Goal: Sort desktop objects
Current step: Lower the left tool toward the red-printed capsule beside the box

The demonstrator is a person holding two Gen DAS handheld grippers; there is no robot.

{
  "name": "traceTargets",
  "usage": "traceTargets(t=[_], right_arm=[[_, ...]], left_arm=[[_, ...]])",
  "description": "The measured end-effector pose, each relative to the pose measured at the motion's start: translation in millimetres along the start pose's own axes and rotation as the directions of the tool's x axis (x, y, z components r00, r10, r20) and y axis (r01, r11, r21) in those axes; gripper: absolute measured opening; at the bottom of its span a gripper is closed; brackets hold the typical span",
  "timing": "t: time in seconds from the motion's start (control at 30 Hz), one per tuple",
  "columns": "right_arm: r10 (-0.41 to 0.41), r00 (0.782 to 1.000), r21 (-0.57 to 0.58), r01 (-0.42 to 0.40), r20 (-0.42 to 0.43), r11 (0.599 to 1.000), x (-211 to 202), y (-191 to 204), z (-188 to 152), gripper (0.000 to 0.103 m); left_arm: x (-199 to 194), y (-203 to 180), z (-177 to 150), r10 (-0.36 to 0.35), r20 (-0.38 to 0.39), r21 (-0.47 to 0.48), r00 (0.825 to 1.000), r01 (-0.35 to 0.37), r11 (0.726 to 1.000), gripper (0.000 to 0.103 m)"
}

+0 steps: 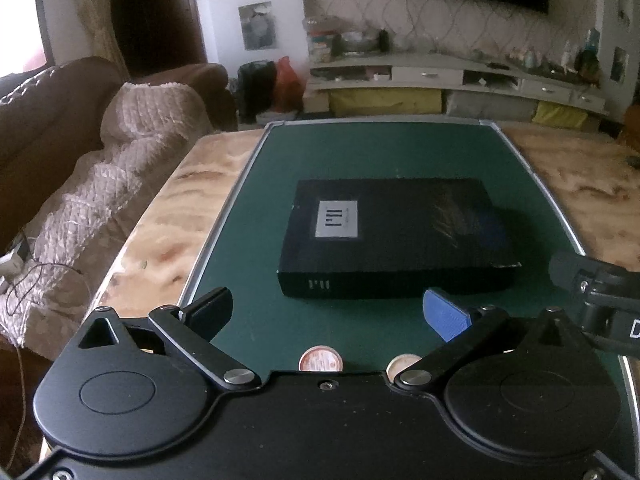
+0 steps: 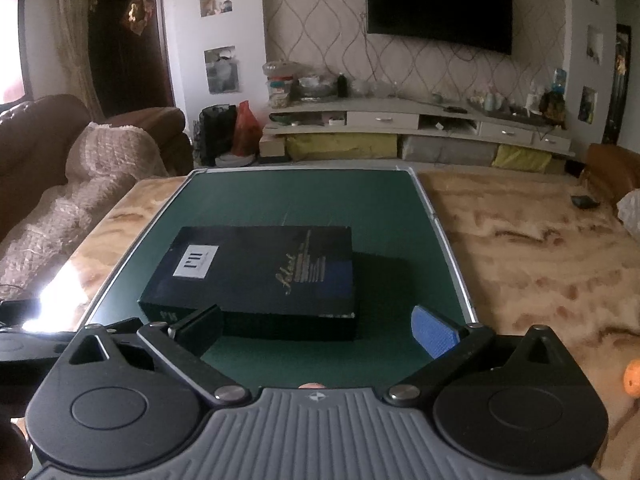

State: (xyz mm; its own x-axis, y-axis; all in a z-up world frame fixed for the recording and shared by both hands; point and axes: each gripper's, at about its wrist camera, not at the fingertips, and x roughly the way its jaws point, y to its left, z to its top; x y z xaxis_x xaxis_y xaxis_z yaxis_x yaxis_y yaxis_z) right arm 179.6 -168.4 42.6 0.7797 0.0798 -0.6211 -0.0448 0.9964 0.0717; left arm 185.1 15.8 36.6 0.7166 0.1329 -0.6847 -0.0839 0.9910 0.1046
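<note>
While both jaws stood released and empty, the left gripper (image 1: 328,312) and right gripper (image 2: 316,330) hovered near a black box (image 1: 396,236) lying mid-mat (image 1: 360,152); two round lids (image 1: 321,359) waited nearby, so sorting seemed barely begun.

The matte black plastic left gripper (image 1: 328,314) has round pivot covers, silver screws, one black finger pad and one ribbed blue pad. The right gripper (image 2: 316,330) looks alike, plus a grey ridged plate behind the fingers.
</note>
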Motion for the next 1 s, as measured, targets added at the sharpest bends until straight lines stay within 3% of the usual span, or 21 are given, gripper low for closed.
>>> traceTargets(t=[0.37,1.0], right_arm=[[-0.003,1.0,0.009,0.003,0.005,1.0,37,-9,20,0.103],[0.007,1.0,0.007,-0.007,0.016,1.0,22,7,36,0.103]], left_arm=[[16,-2,22,-0.019,-0.004,-0.006,1.0,0.018,1.0,0.103],[19,7,32,-0.036,0.005,-0.019,0.999,0.036,0.999,0.103]])
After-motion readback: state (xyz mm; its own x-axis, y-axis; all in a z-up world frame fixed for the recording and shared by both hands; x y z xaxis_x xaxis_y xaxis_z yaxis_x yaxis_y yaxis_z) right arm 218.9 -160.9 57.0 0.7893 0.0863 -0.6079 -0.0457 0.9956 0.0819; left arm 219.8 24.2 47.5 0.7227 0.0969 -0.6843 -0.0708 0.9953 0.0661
